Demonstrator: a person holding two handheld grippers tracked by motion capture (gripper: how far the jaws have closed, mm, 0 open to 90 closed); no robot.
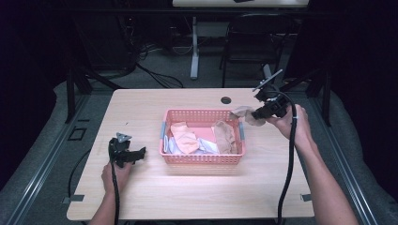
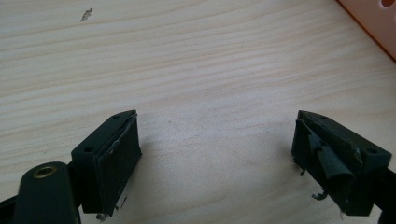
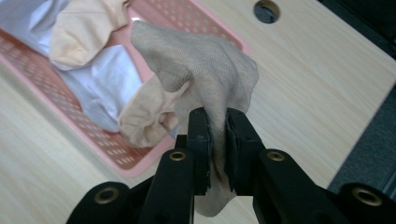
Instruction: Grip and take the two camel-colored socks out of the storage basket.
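A pink perforated basket stands in the middle of the wooden table and holds peach and white cloths. My right gripper hangs above the basket's far right corner, shut on a beige cloth. In the right gripper view that beige cloth is pinched between the jaws of my right gripper and droops over the basket. My left gripper rests low on the table left of the basket. In the left gripper view the left gripper stands wide open over bare wood.
A round cable hole sits in the table behind the basket. The basket's corner lies just right of the left gripper. Table legs and a black chair stand beyond the far edge. Dark floor surrounds the table.
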